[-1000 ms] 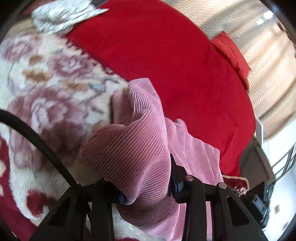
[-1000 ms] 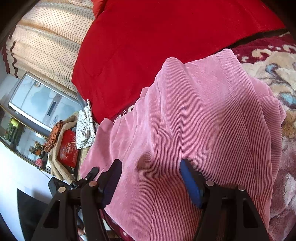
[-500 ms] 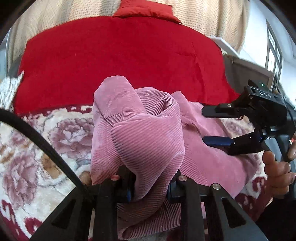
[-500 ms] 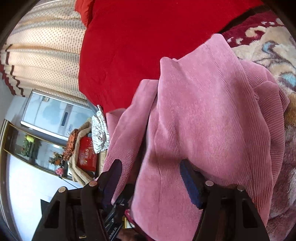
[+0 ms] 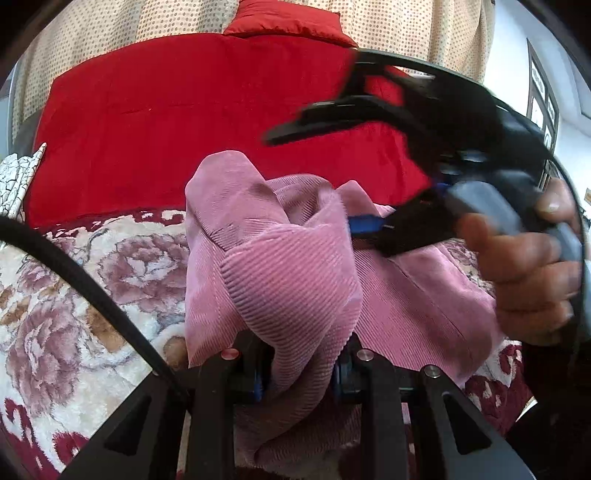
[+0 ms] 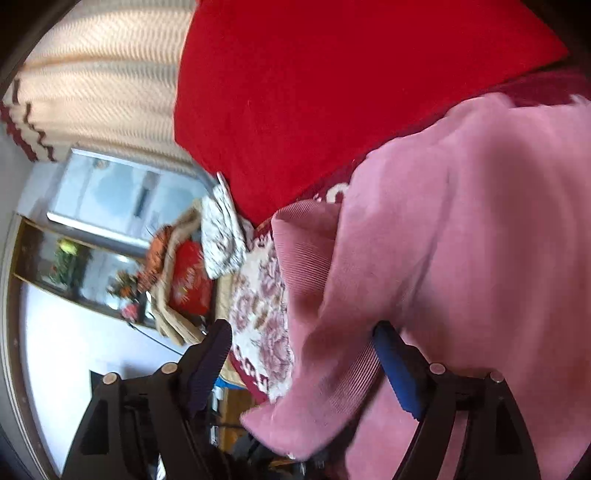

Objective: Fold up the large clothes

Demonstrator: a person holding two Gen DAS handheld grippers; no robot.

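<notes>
The pink corduroy garment (image 5: 295,266) lay on a floral blanket (image 5: 92,280) on the bed, in front of a red quilt (image 5: 184,122). One bunched part of it was lifted and gathered between the fingers of the left tongs (image 5: 299,373). These tongs were closed to a narrow gap on that thick fold, and their blue pads pressed the cloth from both sides. The fold rose above the fingers as a rounded hump, and the rest of the garment spread flat behind it and toward the right of the left wrist view.

In the same view the right tongs (image 5: 317,181) appeared above the flat part of the garment, blurred, and a hand (image 5: 528,273) held their handle. Their jaws stood wide apart and had just been opening. In the right wrist view a loose edge of the garment (image 6: 443,258) hung between the two fingers of the right tongs (image 6: 299,362). The cloth lay against the blue pad (image 6: 399,369) on the right. The dark pad on the left was clear of it, so nothing was gripped there.

A white patterned cloth (image 5: 18,177) lay at the left edge of the bed, well apart from the garment. Behind the quilt was a red pillow (image 5: 288,22) against a dotted curtain (image 5: 110,33).
</notes>
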